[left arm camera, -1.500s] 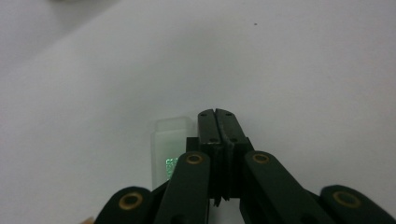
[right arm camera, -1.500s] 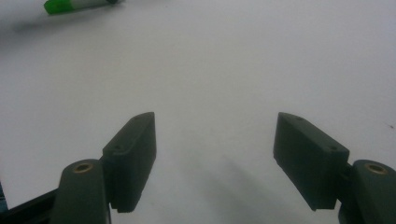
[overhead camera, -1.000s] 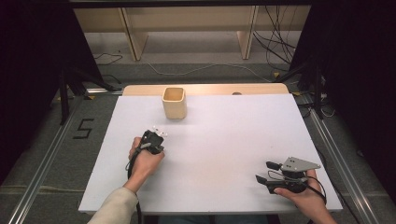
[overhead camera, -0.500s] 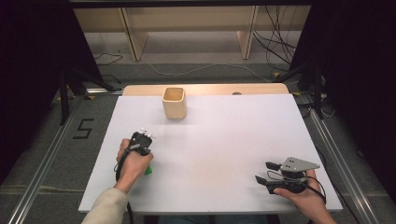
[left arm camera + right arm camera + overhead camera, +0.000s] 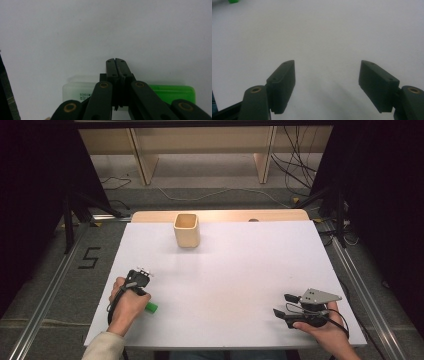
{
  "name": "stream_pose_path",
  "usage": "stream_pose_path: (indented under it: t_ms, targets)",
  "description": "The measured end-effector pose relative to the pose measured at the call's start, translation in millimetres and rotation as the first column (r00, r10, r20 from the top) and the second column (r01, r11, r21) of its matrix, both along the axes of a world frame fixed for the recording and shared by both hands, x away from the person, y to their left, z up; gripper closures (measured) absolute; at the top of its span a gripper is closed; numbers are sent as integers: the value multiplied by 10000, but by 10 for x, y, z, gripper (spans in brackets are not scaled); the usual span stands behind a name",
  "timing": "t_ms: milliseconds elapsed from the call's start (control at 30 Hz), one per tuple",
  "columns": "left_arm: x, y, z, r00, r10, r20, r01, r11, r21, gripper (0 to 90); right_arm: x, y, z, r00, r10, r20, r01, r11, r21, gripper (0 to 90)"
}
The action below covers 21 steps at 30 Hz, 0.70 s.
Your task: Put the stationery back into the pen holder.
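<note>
On the near left of the white worktop [image 5: 230, 270], the person's left hand [image 5: 127, 305] holds the left gripper [image 5: 141, 272], which points toward the far side. In the left gripper view its two black fingers [image 5: 111, 68] stand pressed flat against each other, with nothing between the tips. Just under them, crosswise on the worktop, lies a marker [image 5: 172, 91] with a bright green part on one side and a pale, clear part bearing small print on the other; whether the gripper's body touches it I cannot tell. From the high view the marker's green end [image 5: 151, 308] pokes out just to the right of the left hand, close to the near edge.

At the near right corner, the right hand [image 5: 325, 332] holds the right gripper [image 5: 284, 304] low over the worktop, pointing left. Its fingers [image 5: 283, 82] stand wide apart with only bare white surface between them.

A small wooden cup [image 5: 187, 230] stands upright at the far side of the worktop, left of the middle and well apart from both grippers. Beyond the far edge there is grey floor with loose cables [image 5: 210, 195] lying on it.
</note>
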<state>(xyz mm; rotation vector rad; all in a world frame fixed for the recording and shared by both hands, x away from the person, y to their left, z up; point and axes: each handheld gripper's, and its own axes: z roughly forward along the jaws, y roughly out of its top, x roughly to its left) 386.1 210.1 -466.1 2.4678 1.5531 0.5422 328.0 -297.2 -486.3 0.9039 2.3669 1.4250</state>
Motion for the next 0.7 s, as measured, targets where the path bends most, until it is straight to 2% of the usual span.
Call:
stream_pose_path:
  t_ms: [133, 300, 467, 700]
  targets:
    - [-91, 66, -1, 9998, 183, -72, -184, 9997, -152, 899, 0, 5, -2, 10000, 48, -31, -48, 10000, -2, 301]
    - [-95, 124, -19, 9995, 281, 145, -276, 9990, -346, 898, 2, 8, -1, 10000, 49, -26, -49, 10000, -34, 301]
    - [-71, 188, 1, 9992, 333, 216, -332, 9994, -59, 898, 1, 8, -2, 10000, 49, -51, -49, 10000, -23, 301]
    - [-87, 229, 21, 9987, 398, 311, -391, 9990, -209, 898, 1, 9, -1, 10000, 60, -28, -60, 10000, 1, 301]
